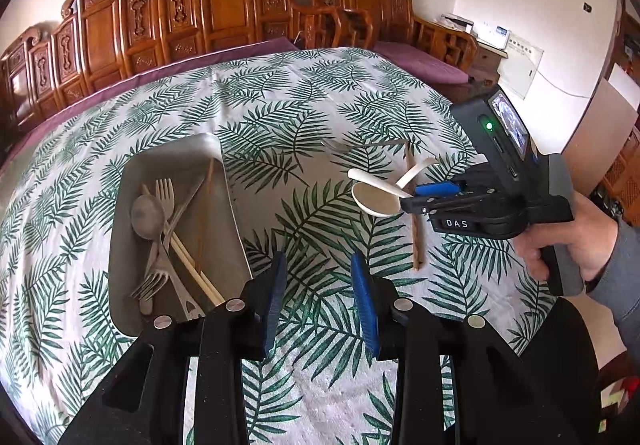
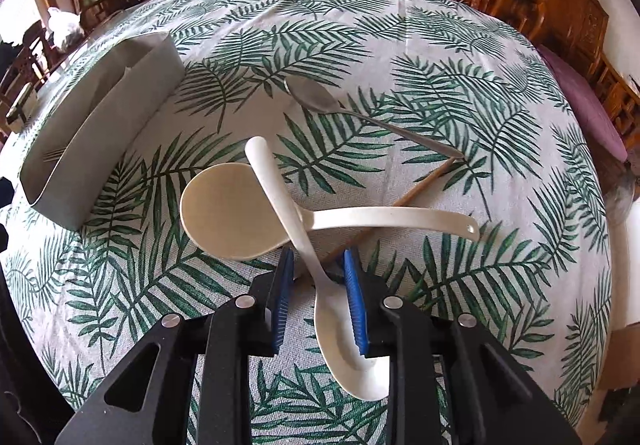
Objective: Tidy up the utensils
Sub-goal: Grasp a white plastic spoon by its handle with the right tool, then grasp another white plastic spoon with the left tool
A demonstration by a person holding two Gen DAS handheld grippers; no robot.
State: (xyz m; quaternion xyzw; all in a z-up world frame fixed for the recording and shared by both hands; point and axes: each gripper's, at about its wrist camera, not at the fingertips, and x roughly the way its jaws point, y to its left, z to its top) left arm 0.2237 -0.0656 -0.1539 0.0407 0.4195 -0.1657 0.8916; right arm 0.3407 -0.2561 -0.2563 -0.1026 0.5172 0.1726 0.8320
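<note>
A grey tray [image 1: 216, 161] on the left holds forks, a metal spoon [image 1: 147, 215] and chopsticks. My left gripper [image 1: 320, 297] is open and empty above the cloth, right of the tray. My right gripper [image 2: 318, 285] is open, its pads on either side of a white spoon [image 2: 304, 241] lying across a white rice paddle [image 2: 228, 211]. A chopstick [image 2: 424, 185] lies under them, and a metal spoon [image 2: 316, 97] lies beyond. The right gripper [image 1: 416, 197] also shows in the left wrist view, over the white utensils [image 1: 376, 199]. The tray also shows in the right wrist view [image 2: 120, 121].
The table wears a palm-leaf cloth [image 1: 280, 101]. A carved wooden bench [image 1: 224, 5] with a purple cushion stands behind it. A chair [image 2: 28, 57] stands at the left in the right wrist view.
</note>
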